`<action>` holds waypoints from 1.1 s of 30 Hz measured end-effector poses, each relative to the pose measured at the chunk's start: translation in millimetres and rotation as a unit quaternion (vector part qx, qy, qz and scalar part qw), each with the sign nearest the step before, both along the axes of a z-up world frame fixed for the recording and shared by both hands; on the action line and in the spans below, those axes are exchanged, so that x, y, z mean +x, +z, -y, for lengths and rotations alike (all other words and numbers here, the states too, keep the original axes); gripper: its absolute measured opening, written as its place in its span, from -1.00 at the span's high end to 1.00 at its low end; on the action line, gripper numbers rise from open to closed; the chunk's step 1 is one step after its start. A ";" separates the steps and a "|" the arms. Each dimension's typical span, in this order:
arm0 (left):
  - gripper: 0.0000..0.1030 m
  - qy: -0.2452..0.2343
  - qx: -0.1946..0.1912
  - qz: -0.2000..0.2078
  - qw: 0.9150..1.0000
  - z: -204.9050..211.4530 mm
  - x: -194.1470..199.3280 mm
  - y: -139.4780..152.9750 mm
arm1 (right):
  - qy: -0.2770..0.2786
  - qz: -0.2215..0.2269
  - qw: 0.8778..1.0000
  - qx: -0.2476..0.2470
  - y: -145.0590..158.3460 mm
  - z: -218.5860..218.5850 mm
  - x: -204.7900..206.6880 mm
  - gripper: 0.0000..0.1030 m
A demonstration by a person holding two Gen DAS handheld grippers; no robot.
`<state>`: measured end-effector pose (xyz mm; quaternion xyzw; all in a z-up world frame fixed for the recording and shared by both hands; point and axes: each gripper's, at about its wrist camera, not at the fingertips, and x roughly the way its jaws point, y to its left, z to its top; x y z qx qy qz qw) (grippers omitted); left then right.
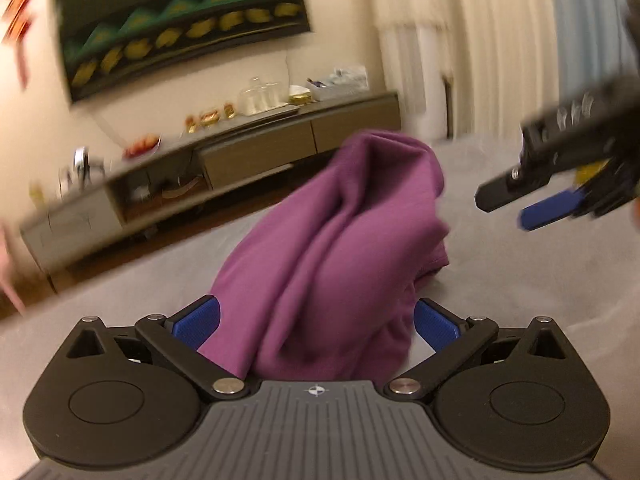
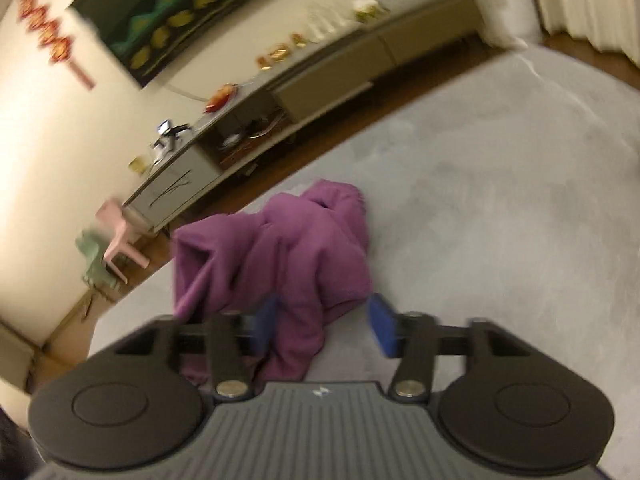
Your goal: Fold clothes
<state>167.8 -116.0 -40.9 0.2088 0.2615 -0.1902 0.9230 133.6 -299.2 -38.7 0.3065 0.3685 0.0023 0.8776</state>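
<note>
You see a plain purple garment [image 1: 332, 240] on a pale grey surface [image 1: 520, 300]. Both the left gripper [image 1: 316, 322] and the right gripper [image 2: 324, 324] are black with blue pads [image 1: 198, 322]. The wall picture [image 1: 180, 20] shows green peaks above yellow shapes, blurred. Note the pink chair [image 2: 120, 236] and cream curtain [image 1: 480, 40].

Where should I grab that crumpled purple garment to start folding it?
Probably the raised fold on the purple garment, its corner-like peak nearest the left edge in the right wrist view. Come from above with open fingers: it stands clear of the grey surface, while the rest is bunched and layered.
</note>
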 end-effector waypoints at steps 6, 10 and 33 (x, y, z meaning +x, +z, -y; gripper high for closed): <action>0.50 0.061 -0.101 -0.010 0.993 -34.4 13.0 36.1 | -0.007 -0.026 1.000 -0.017 -23.7 10.7 16.1 -0.14; 0.48 0.163 -0.274 0.005 0.948 -161.7 -38.5 85.2 | 0.012 0.002 1.000 -0.001 -8.0 20.0 13.8 -0.14; -0.63 0.173 -0.254 0.011 0.951 -147.4 -73.4 101.5 | 0.332 0.163 0.928 -0.031 17.5 -123.1 -3.2 0.87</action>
